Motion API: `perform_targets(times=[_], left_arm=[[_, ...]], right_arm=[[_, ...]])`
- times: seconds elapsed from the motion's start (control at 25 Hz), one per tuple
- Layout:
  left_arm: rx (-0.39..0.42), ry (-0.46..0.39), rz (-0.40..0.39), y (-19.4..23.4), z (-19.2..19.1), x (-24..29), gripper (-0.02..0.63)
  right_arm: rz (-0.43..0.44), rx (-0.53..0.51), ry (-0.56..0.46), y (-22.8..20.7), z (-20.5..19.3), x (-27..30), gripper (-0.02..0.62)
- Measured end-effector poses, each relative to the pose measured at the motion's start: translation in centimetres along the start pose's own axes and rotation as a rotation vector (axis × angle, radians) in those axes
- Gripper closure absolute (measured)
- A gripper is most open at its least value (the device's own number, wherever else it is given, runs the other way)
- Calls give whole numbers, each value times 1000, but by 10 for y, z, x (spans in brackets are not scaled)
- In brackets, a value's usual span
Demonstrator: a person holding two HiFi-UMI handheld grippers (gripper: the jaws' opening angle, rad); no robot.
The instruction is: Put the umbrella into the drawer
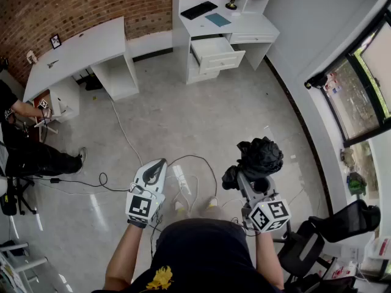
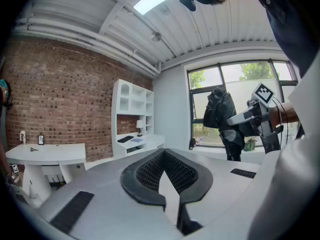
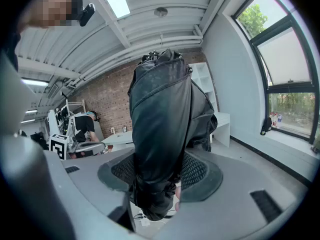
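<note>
A black folded umbrella (image 1: 261,156) stands up out of my right gripper (image 1: 243,174), held in front of my body over the floor. In the right gripper view the umbrella (image 3: 162,114) fills the middle, and the right gripper (image 3: 159,170) is shut on its lower part. My left gripper (image 1: 160,162) hangs beside it to the left, shut and holding nothing; its pads (image 2: 145,176) meet at the tip. The left gripper view also shows the umbrella (image 2: 220,111) off to the right. An open white drawer (image 1: 218,55) juts from the white desk (image 1: 244,26) far across the room.
A long white table (image 1: 79,50) stands at the back left. Another person (image 1: 24,148) sits at the left edge. Cables (image 1: 122,136) and a power strip (image 1: 181,179) lie on the floor ahead of me. A black office chair (image 1: 342,221) is at my right, below the window (image 1: 360,90).
</note>
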State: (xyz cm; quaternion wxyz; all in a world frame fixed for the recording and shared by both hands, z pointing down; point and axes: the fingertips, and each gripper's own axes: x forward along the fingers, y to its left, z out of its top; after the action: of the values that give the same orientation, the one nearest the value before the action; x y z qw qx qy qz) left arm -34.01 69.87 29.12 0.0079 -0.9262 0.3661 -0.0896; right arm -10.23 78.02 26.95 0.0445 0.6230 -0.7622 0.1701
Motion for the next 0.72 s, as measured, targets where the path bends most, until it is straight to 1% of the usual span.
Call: perform_targets(times=[0.2, 0.32, 0.48, 0.6, 0.72], left_arm=[[-28, -38, -8, -31, 22, 18, 592], [-13, -56, -19, -53, 37, 33, 592], [9, -68, -43, -85, 45, 42, 592], [6, -73, -39, -92, 51, 45, 592], [19, -69, -37, -86, 49, 45, 592]], right_arm=[[42, -60, 6, 3, 4, -15, 368], [61, -98, -12, -6, 11, -23, 368], [53, -208, -8, -23, 16, -43, 368], [37, -264, 3, -32, 26, -48, 368], [52, -252, -14, -29, 30, -42, 368]])
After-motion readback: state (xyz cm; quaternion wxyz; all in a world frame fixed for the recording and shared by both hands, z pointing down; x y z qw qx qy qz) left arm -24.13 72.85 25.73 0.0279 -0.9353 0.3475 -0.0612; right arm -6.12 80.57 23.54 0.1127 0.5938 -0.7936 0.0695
